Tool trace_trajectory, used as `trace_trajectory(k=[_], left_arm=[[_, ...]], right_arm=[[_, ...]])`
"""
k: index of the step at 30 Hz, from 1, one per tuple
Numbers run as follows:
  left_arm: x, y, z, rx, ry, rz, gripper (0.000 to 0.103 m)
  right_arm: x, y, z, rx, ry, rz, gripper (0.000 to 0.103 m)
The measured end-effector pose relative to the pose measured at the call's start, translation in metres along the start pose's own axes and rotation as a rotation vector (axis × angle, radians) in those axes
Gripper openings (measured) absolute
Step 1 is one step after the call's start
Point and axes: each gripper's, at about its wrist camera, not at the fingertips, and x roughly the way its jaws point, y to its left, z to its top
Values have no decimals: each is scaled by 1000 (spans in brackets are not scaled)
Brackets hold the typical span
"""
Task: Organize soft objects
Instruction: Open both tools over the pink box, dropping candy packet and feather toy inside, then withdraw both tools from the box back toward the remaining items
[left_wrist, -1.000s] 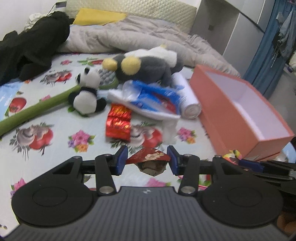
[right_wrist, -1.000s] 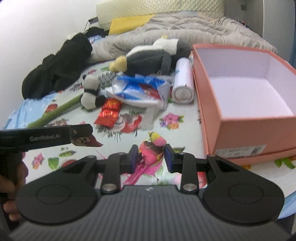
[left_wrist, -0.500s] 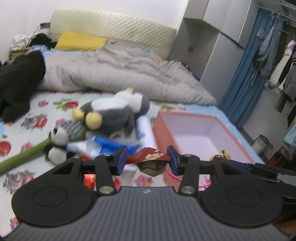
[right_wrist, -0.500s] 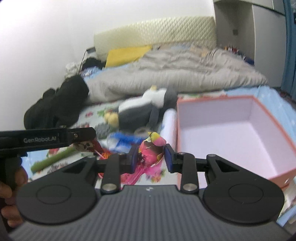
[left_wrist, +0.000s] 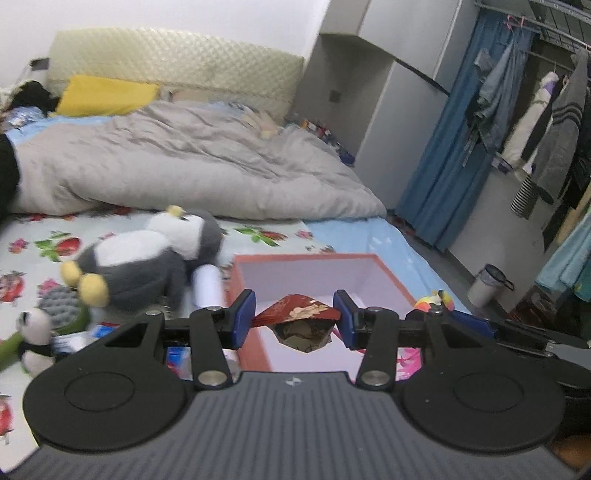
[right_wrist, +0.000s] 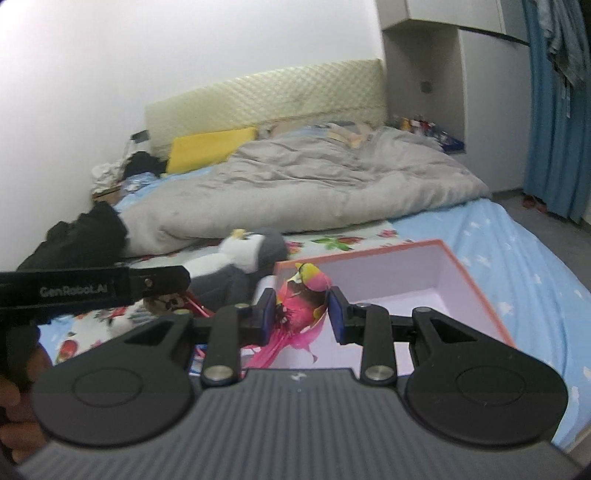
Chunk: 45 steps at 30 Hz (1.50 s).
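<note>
My left gripper (left_wrist: 294, 319) is shut on a crumpled red packet with a flower print (left_wrist: 301, 322) and holds it in the air in front of the open orange box (left_wrist: 251, 345). My right gripper (right_wrist: 302, 314) is shut on a pink and yellow toy bird (right_wrist: 303, 295), held above the near corner of the same box (right_wrist: 476, 286). On the floral sheet to the left lie a grey and white penguin plush (left_wrist: 140, 266), a small panda plush (left_wrist: 35, 338) and a white roll (left_wrist: 208, 286).
A rumpled grey duvet (left_wrist: 177, 166) and a yellow pillow (left_wrist: 105, 94) fill the back of the bed. Black clothing (right_wrist: 79, 240) lies at the left. A blue curtain (left_wrist: 454, 147), hanging clothes and a small bin (left_wrist: 487, 284) stand to the right of the bed.
Both grippers have risen and tilted up with their loads still held. The sheet and its clutter have dropped low in view, and the headboard, wardrobe and box interior have come into sight.
</note>
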Motion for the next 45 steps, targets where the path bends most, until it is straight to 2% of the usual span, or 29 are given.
trace_trajectory(k=[7, 13, 20, 25, 27, 29, 30, 37, 45], left_arm=[[74, -24, -3, 35, 128, -27, 53], [130, -32, -11, 23, 232, -47, 53], [167, -43, -21, 77, 317, -54, 53], [181, -40, -29, 75, 360, -55, 53], [182, -40, -31, 79, 365, -46, 56], [180, -40, -30, 81, 361, -50, 64], [176, -40, -30, 86, 355, -49, 68], [138, -42, -21, 105, 289, -32, 68], [60, -43, -15, 133, 179, -15, 68]], right_arm=[[31, -48, -9, 66, 84, -81, 34], [61, -79, -27, 114, 175, -135, 34], [95, -106, -56, 162, 284, -177, 34], [104, -114, -68, 188, 317, -193, 35], [104, -117, -69, 214, 319, -200, 36], [104, -119, -69, 232, 320, -200, 47], [103, -119, -69, 237, 318, -194, 48], [74, -109, -57, 236, 248, -169, 48], [16, -82, -42, 211, 128, -120, 48]])
